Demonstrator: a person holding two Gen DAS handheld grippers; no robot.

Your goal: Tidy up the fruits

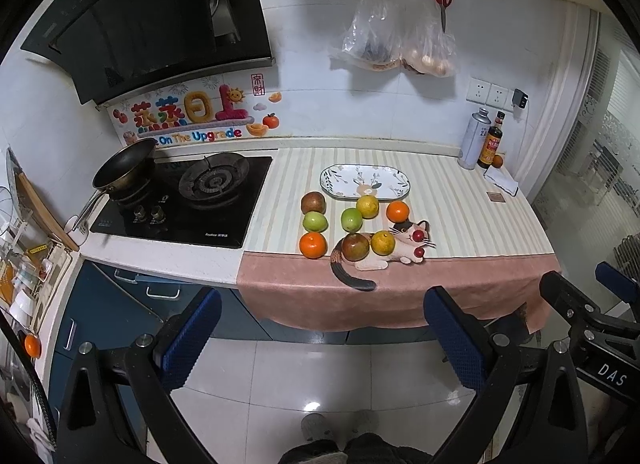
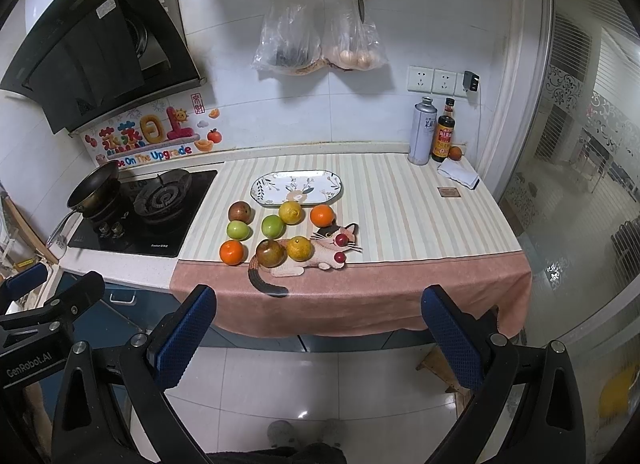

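Several fruits lie grouped on the striped cloth: two oranges (image 1: 312,245) (image 1: 397,211), two green apples (image 1: 315,221) (image 1: 351,219), two brownish fruits (image 1: 313,202) (image 1: 355,247) and two yellow citrus (image 1: 367,206) (image 1: 383,243). Behind them rests an empty oval patterned plate (image 1: 365,181) (image 2: 296,187). The same fruits show in the right wrist view, such as the front orange (image 2: 232,252). My left gripper (image 1: 323,338) and right gripper (image 2: 320,338) both hang open over the floor, short of the counter edge, holding nothing.
A gas hob (image 1: 180,200) with a pan (image 1: 124,166) sits left of the cloth. A cat figure (image 1: 400,248) lies among the fruits. A can (image 1: 474,138), sauce bottle (image 1: 491,142), small orange (image 1: 497,161) and folded cloth (image 1: 502,180) stand at the back right. Bags (image 1: 394,40) hang above.
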